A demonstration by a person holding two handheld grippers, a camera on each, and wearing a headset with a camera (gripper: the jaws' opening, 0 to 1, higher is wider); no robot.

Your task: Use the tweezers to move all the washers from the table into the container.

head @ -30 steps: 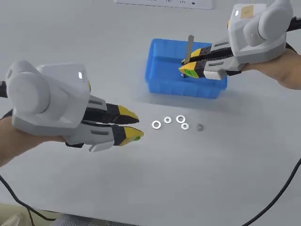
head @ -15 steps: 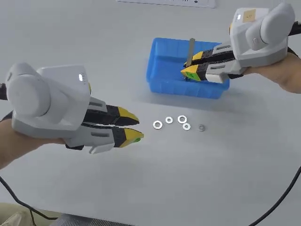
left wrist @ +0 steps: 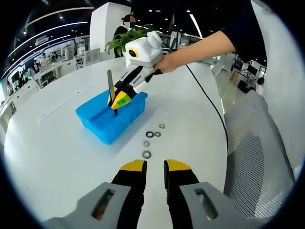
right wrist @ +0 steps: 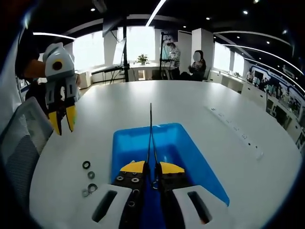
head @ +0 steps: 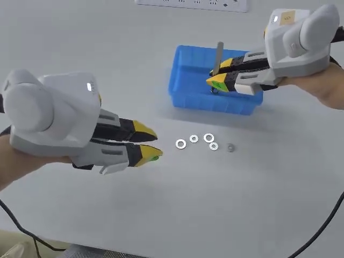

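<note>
Gripping the tweezers (head: 217,54) between clenched fingers (head: 217,81), the right gripper (head: 220,72) hangs over the blue container (head: 204,103) just as it did a second ago, with no shift against the container's rim. The tweezers stand nearly upright with their tips down inside the container's walls. Whether a washer sits between the tips is too small to tell. Five washers (head: 193,138) lie on the bench (head: 242,204) in a loose row just outside the container's near wall. They are in the same spots as before and well apart from both pairs of fingers. The left gripper (head: 155,144) hovers off the container's near left corner, farther out than the washers. Its fingers are slightly parted and released, holding nothing and touching nothing, and it too has kept its place. In the right gripper view the container's blue floor lies under the tweezers, and the washers sit off its left wall in that view.
</note>
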